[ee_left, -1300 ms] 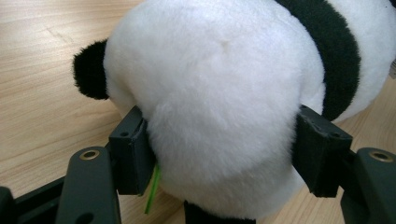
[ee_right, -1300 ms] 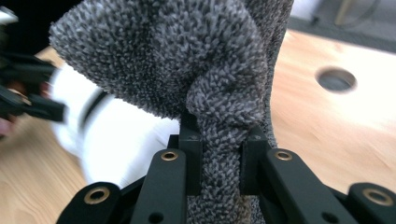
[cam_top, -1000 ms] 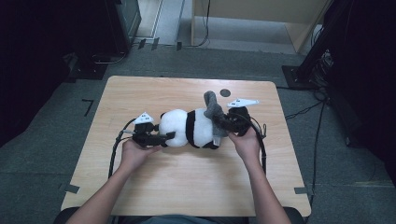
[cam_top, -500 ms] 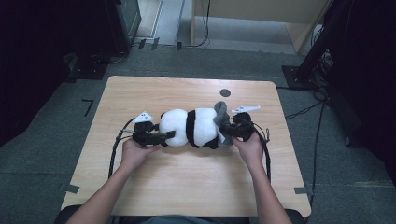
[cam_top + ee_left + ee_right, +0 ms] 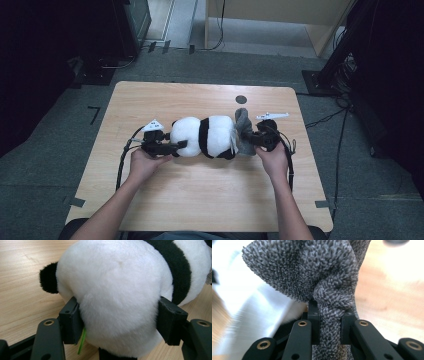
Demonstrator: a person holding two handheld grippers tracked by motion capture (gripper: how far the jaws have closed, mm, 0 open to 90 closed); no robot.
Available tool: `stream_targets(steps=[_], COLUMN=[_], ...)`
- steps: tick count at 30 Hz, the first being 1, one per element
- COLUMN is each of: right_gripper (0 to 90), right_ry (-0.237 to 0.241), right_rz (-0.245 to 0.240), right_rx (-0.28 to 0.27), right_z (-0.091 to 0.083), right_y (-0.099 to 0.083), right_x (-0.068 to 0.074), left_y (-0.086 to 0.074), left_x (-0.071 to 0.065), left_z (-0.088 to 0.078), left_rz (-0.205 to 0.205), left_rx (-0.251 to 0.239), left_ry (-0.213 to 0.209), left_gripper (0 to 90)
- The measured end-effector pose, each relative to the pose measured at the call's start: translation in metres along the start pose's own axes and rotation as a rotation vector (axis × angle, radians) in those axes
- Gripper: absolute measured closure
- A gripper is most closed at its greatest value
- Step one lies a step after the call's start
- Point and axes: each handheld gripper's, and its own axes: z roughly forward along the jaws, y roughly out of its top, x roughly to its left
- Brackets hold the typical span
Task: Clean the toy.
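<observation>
Left gripper (image 5: 172, 146) clamps the plush panda (image 5: 205, 136) lying mid-table (image 5: 150, 200), anchoring it. Right gripper (image 5: 254, 140) pinches the grey cloth (image 5: 317, 275) at the panda's far end, presumably for pulling or dressing.

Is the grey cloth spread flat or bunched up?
Bunched up: the grey cloth is gathered into folds, pinched between the right gripper fingers beside the panda.
</observation>
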Motion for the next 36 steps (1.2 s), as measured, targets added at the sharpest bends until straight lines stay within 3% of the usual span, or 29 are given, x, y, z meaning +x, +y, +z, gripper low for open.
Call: stream_targets(steps=[2, 6, 12, 15, 21, 24, 26, 29, 33, 36], right_gripper=[77.4, 77.4, 77.3, 77.4, 77.3, 77.3, 77.3, 77.3, 77.7, 78.0], right_ry=[0.012, 0.018, 0.068, 0.110, 0.150, 0.194, 0.185, 0.191, 0.200, 0.204], right_rz=[-0.016, -0.095, -0.205, -0.236, -0.296, -0.283, -0.248, -0.236, -0.254, -0.282], right_rx=[-0.039, -0.075, -0.077, -0.054, 0.029, 0.066, 0.105, 0.108, 0.093, 0.083], right_z=[-0.012, -0.028, -0.028, -0.015, 0.027, 0.050, 0.066, 0.081, 0.087, 0.085], right_y=[0.008, 0.026, 0.045, 0.054, 0.068, 0.072, 0.073, 0.071, 0.064, 0.055], right_x=[0.008, 0.033, 0.080, 0.099, 0.132, 0.144, 0.148, 0.152, 0.155, 0.154], left_y=[0.000, 0.001, 0.001, 0.001, 0.001, 0.001, 0.001, 0.001, -0.001, -0.001], left_x=[0.000, -0.002, -0.002, -0.002, -0.003, -0.003, -0.003, -0.001, 0.002, 0.000], left_z=[0.000, -0.001, -0.002, -0.001, -0.002, -0.002, -0.003, -0.004, -0.004, -0.005], left_rz=[0.001, -0.008, -0.005, -0.007, -0.003, -0.011, -0.015, -0.032, -0.038, -0.014], left_rx=[0.001, 0.001, 0.006, 0.003, 0.003, 0.004, 0.003, 0.002, 0.011, 0.022], left_ry=[0.002, 0.006, 0.008, 0.010, 0.011, 0.011, 0.015, 0.025, 0.026, 0.034], left_gripper=[32.6, 34.7, 35.2, 35.4, 35.6, 35.4, 35.4, 35.9, 36.0, 36.6])
